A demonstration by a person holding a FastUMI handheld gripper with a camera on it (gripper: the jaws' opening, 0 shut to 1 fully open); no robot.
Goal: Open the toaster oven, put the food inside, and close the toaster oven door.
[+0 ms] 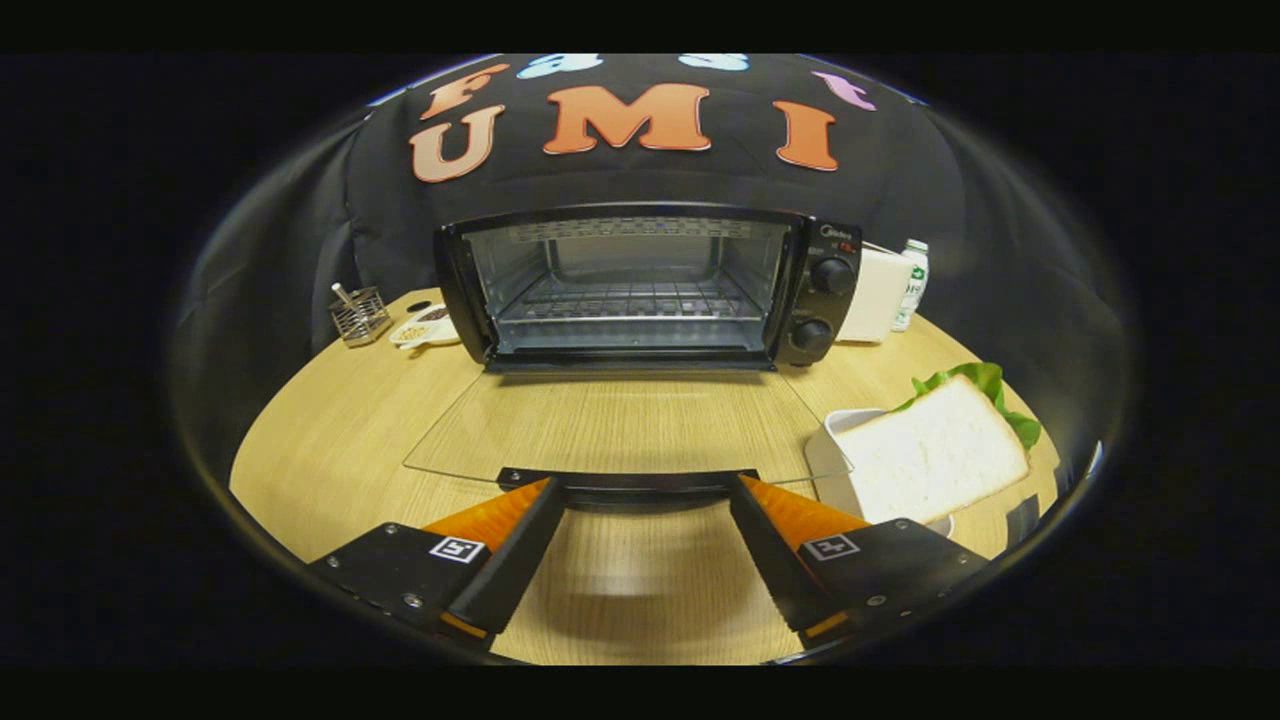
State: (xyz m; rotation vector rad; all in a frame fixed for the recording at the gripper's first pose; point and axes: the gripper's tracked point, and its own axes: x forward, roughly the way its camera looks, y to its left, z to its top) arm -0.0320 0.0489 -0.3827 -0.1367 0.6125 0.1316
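A black toaster oven (pixel 820 300) stands at the back of the round wooden table (pixel 330 440). Its glass door (pixel 620 425) lies folded down flat toward me, and the wire rack (pixel 630 300) inside is bare. The door's dark handle (pixel 628 484) sits just ahead of my fingertips. My gripper (pixel 645 495) is open, fingers spread wide on either side of the handle, with nothing held between them. To the right of the door, a sandwich (pixel 935 455) of white bread with green lettuce rests on a white dish (pixel 835 435), beside my right finger.
Left of the oven stand a small wire basket (pixel 360 315) and a white dish of food bits (pixel 425 328). Behind the oven's right side are a white box (pixel 875 295) and a small bottle (pixel 910 283). Black cloth walls the booth.
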